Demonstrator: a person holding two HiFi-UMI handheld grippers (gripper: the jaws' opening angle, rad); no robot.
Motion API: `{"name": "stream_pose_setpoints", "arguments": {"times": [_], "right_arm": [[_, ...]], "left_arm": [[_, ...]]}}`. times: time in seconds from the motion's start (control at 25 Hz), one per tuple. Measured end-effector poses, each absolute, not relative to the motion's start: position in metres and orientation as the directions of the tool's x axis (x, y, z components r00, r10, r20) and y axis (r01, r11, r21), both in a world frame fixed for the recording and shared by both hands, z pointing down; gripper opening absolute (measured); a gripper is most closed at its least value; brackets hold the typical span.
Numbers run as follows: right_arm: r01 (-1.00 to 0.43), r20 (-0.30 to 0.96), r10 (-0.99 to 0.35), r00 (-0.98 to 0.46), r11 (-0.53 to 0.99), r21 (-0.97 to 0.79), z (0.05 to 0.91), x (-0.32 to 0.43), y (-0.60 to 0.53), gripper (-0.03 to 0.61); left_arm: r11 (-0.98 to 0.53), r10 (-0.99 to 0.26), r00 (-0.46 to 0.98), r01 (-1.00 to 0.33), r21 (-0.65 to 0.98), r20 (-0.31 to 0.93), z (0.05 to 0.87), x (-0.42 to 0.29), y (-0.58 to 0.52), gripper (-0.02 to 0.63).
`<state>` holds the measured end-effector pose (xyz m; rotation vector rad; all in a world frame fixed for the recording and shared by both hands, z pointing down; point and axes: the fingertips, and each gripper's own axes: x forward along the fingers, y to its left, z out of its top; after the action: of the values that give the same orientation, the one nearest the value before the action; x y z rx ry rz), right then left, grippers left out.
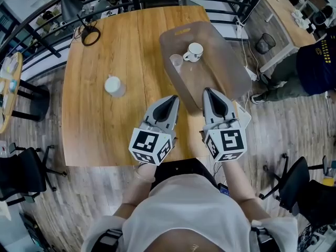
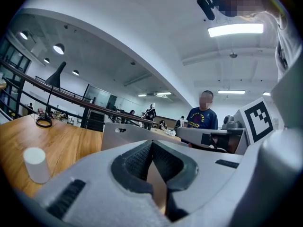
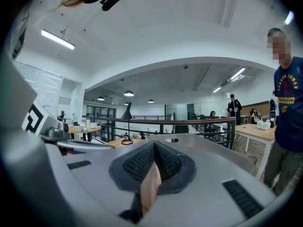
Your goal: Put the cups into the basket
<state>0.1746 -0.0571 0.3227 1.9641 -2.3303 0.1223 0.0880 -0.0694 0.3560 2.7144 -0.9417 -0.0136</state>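
Note:
A translucent grey basket (image 1: 231, 67) lies on the right half of the wooden table (image 1: 105, 125). Inside it sit a white mug (image 1: 193, 52) and a clear glass cup (image 1: 176, 63). A white cup (image 1: 114, 85) stands alone on the table to the left, also in the left gripper view as the white cup (image 2: 36, 164). My left gripper (image 1: 171, 100) is shut and empty near the table's front edge, just short of the basket. My right gripper (image 1: 209, 92) is shut and empty, its tip at the basket's near rim. The basket wall (image 3: 199, 143) fills the right gripper view.
A black lamp (image 1: 71, 7) and a black ring (image 1: 90, 35) sit at the table's far left corner. A person (image 1: 315, 62) stands beyond the table's right side. Office chairs (image 1: 26, 172) stand left and right of me. A railing runs behind the table.

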Motion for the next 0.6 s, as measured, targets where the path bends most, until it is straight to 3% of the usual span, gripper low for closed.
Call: {"name": "stream_pose_setpoints", "arguments": {"times": [0.44,0.6], "right_arm": [[-0.985,0.116,-0.978,-0.173,0.175,0.007,0.318,0.178,-0.056,0.011],[-0.972,0.076,-0.97,-0.233,0.234,0.002,0.308,0.172,-0.056,0.012]], "left_arm": [[-0.758,-0.606,0.791,-0.605,0.246,0.077,0.355,0.094,-0.069,0.006],[-0.755,-0.612,0.788,-0.608,0.247,0.068,0.353,0.095,-0.069,0.006]]}}
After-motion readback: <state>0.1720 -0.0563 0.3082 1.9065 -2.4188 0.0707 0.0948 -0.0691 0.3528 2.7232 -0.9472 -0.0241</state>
